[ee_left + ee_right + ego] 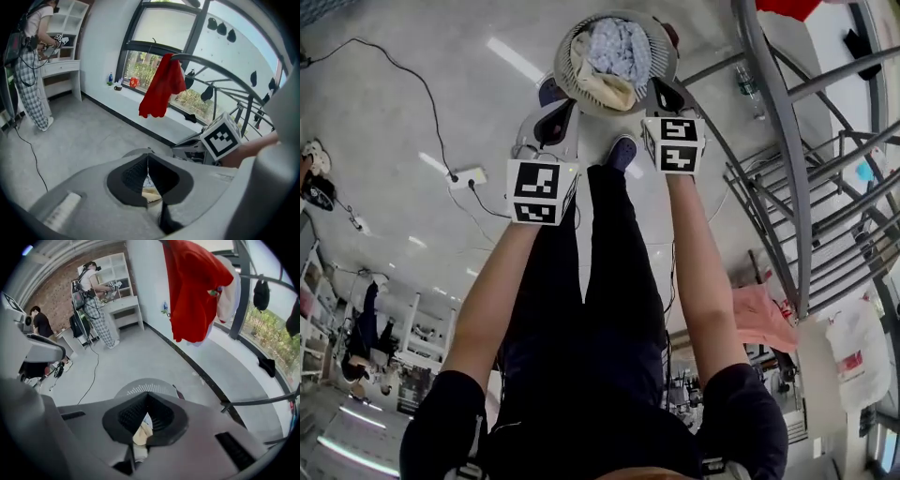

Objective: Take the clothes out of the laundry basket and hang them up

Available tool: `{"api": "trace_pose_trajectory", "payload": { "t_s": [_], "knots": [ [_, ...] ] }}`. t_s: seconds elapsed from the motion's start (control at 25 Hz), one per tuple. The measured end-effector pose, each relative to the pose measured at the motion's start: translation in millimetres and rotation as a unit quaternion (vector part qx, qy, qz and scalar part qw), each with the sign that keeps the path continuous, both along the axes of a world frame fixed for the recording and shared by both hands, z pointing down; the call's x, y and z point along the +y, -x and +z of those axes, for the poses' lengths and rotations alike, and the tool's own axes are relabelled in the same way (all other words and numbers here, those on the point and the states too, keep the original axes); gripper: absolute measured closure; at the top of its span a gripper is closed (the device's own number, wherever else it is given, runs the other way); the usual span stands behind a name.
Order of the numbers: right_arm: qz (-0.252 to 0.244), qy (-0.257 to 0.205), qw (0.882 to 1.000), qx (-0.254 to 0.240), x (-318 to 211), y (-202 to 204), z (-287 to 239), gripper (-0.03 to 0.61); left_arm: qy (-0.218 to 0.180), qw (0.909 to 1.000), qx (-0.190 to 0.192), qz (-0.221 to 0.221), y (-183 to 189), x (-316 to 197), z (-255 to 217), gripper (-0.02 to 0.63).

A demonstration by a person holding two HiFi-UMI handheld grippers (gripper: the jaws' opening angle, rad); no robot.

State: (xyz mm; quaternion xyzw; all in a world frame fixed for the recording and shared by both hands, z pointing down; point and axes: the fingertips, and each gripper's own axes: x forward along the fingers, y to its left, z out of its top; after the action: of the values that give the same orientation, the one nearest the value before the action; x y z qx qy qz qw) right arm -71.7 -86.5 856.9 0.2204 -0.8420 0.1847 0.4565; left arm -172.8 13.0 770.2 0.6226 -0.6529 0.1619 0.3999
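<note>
step: start of a pick. Both claws hang over the basket, nothing lifted yet; a fresh item is due.
left gripper (148, 157): jaws pressed together, nothing between them. Through the notch below them only a sliver of basket contents shows. In the head view it sits at the near-left rim of the basket.
right gripper (147, 397): jaws together too, empty. It sits at the near-right rim.
laundry basket (666, 58): round, slotted wall, standing on the floor (384, 141) just beyond the person's shoe, mouth facing straight up.
clothes: heaped inside the basket. Blue-white patterned piece (619, 47) fills the middle and far side. Cream piece (605, 86) is draped against the near-left rim.
orientation: the patterned piece is bunched, no long axis readable. The cream piece runs as a band along the rim, from the left edge round to the near edge; which end is collar or hem I cannot tell.
next move, my read: part the jaws first, then go down on a raised fold; the cream band is nearest both claws.
drying rack (778, 141): grey tubes at the person's right, a red garment (161, 86) already hung on it.
</note>
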Motion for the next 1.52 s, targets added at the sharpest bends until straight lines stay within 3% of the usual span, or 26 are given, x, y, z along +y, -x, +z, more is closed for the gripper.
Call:
{"api": "trace_pose_trajectory", "payload": {
  "t_s": [0.28, 0.64, 0.88, 1.08, 1.2, 1.32, 1.52],
  "knots": [
    [0.006, 0.002, 1.0, 0.017, -2.9, 12.3, 102.8, 0.578, 0.008, 0.9994, 0.032, -0.012, 5.3, -12.6, 96.6, 0.591],
    [0.006, -0.006, 0.999, 0.037, -19.9, 23.3, 225.2, 0.577, -0.005, 0.9973, 0.056, -0.048, 5.3, -12.9, 175.6, 0.591],
    [0.009, -0.016, 0.999, 0.049, -24.9, 21.5, 268.2, 0.577, -0.015, 0.9965, 0.063, -0.054, -2.4, -15.9, 200.1, 0.591],
    [0.019, -0.019, 0.998, 0.063, -32.7, 20.1, 299.9, 0.572, 0.001, 0.9971, 0.066, -0.038, -6.0, -16.6, 220.3, 0.591],
    [0.026, -0.013, 0.997, 0.072, -36.3, 20.1, 318.7, 0.512, -0.006, 0.9956, 0.077, -0.054, 6.2, -22.7, 222.0, 0.591],
    [0.036, -0.02, 0.996, 0.075, -45.0, 19.3, 333.3, 0.506, -0.002, 0.9956, 0.073, -0.058, 6.3, -19.2, 223.0, 0.591],
    [0.027, -0.04, 0.994, 0.101, -68.6, 19.7, 373.1, 0.462, 0.003, 0.9952, 0.094, -0.026, -0.4, -31.1, 224.0, 0.591]
  ]
}}
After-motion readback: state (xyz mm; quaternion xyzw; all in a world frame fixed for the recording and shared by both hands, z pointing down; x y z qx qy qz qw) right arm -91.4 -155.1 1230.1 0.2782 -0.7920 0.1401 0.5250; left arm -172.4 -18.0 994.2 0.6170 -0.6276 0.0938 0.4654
